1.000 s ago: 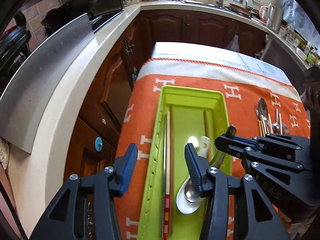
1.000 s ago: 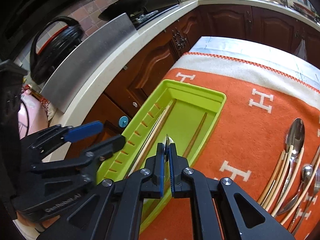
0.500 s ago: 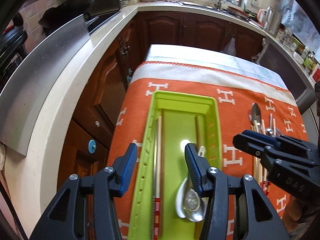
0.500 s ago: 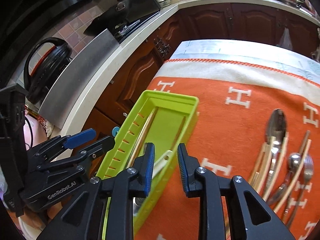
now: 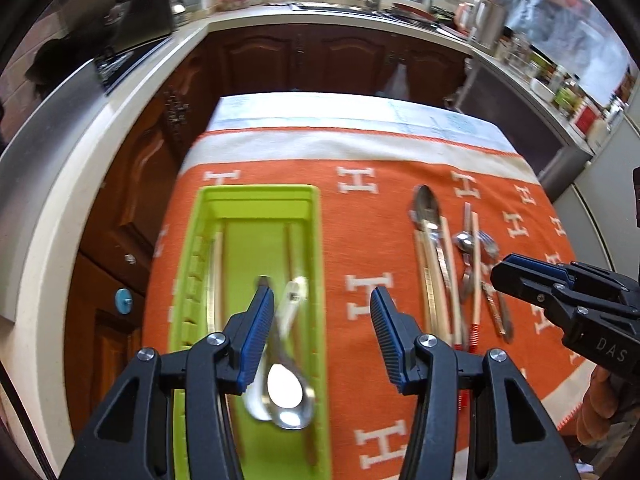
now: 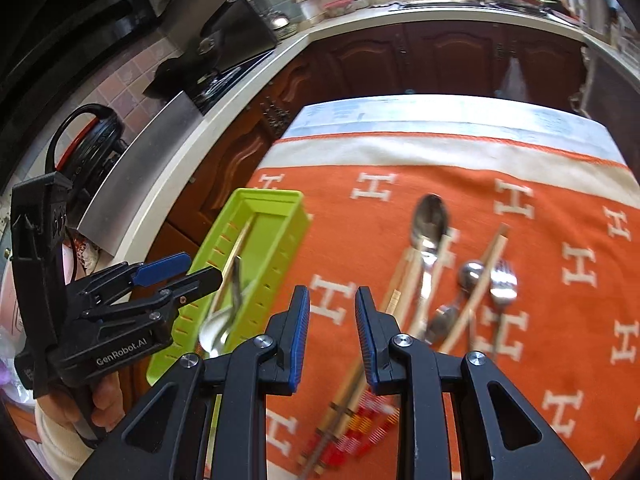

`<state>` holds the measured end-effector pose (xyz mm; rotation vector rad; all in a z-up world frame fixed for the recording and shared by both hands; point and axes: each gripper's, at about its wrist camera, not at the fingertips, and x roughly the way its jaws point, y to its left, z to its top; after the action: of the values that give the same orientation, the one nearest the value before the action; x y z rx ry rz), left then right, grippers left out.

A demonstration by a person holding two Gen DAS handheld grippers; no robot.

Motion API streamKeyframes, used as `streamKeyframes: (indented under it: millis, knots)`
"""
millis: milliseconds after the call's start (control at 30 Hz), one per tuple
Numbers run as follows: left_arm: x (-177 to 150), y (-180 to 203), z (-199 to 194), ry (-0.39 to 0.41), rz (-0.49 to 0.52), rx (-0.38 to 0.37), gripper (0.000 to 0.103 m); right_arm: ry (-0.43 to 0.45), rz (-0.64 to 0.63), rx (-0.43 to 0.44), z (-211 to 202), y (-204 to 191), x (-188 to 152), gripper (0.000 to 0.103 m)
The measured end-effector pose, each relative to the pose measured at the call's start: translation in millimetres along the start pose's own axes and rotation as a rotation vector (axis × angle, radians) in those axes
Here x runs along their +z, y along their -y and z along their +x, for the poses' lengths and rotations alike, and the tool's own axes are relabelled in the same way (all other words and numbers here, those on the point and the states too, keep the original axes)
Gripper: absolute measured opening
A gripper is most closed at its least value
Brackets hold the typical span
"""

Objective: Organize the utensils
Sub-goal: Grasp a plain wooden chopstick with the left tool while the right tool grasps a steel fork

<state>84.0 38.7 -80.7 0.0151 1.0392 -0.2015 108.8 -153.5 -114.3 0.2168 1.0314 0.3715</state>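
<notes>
A lime-green tray (image 5: 260, 191) lies on the left part of the orange cloth. A metal spoon (image 5: 286, 400), a white ceramic spoon (image 5: 294, 292) and chopsticks (image 5: 216, 272) lie in it. My left gripper (image 5: 322, 320) hangs open over the tray's right wall with nothing between its pads. To the right lie loose utensils: a large spoon (image 6: 430, 216), a small spoon (image 6: 470, 272), a fork (image 6: 502, 280) and several chopsticks (image 6: 404, 284). My right gripper (image 6: 332, 320) is open and empty above the cloth, between the tray (image 6: 280, 264) and this pile.
The orange cloth (image 5: 360, 240) with white H marks covers a small table. A pale counter (image 5: 80, 184) and dark wooden cabinets (image 5: 320, 64) run along the left and far sides. A hand (image 6: 104, 396) grips the left tool's handle.
My right gripper has let go of the metal spoon, which now lies in the tray, has opened and has swung right toward the loose utensils. The left gripper has drifted right too.
</notes>
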Motion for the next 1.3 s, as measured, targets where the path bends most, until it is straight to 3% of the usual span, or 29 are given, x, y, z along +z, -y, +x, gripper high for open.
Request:
streamKeyframes:
  millis: [433,567,867,1300]
  knots:
    - [-12,73,52,-0.120,0.127,-0.091,0.048,0.000,0.154,-0.056,-28,81,-45,0.024]
    - [-18,78,76,-0.177,0.132,-0.090,0.042,-0.010,0.189,-0.059,-23,98,-55,0.024]
    - [-26,79,100,-0.244,0.120,-0.089,0.040,-0.037,0.240,-0.061,-11,127,-72,0.024]
    - [-26,86,105,-0.231,0.145,-0.068,0.040,-0.048,0.252,-0.055,2,136,-75,0.024]
